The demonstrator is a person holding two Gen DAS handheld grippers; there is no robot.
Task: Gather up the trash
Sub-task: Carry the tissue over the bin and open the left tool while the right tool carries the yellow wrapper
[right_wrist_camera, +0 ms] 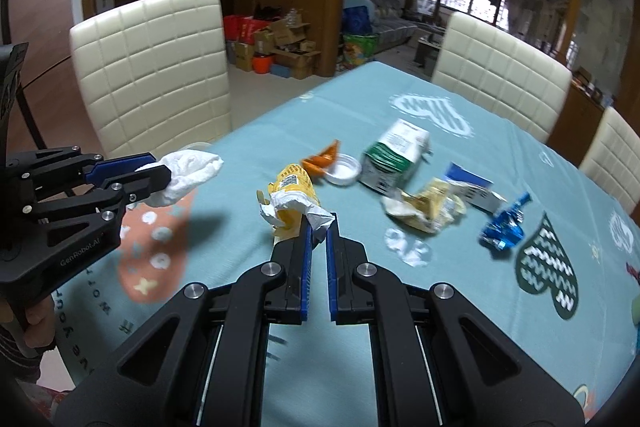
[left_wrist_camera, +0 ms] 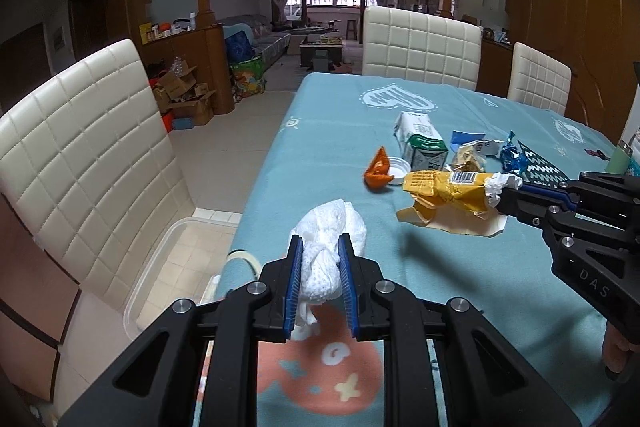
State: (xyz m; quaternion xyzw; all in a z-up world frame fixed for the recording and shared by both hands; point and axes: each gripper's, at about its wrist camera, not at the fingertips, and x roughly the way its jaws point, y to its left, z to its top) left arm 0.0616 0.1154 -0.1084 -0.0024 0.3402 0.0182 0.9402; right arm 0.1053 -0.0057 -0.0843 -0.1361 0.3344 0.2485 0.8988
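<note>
My left gripper [left_wrist_camera: 322, 241] is shut on a crumpled white tissue [left_wrist_camera: 334, 227] and holds it above the table's near left edge; it also shows in the right wrist view [right_wrist_camera: 160, 173] with the tissue [right_wrist_camera: 188, 169]. My right gripper [right_wrist_camera: 320, 223] is shut on the white torn end of a yellow wrapper [right_wrist_camera: 294, 197], lifted off the cloth; it shows in the left wrist view [left_wrist_camera: 502, 193] with the wrapper [left_wrist_camera: 444, 189]. On the table lie an orange scrap [left_wrist_camera: 378, 169], a white lid [left_wrist_camera: 394, 169], a green-white carton [left_wrist_camera: 420, 141], a beige wrapper [right_wrist_camera: 428, 207] and a blue foil wrapper [right_wrist_camera: 504, 225].
The table has a light blue cloth [left_wrist_camera: 340, 115]. White padded chairs [left_wrist_camera: 84, 155] [left_wrist_camera: 420, 45] stand around it. A clear plastic bin [left_wrist_camera: 160, 267] sits on the floor by the left chair. A clear film scrap [right_wrist_camera: 408, 247] lies on the cloth. A green cup [left_wrist_camera: 618, 157] stands far right.
</note>
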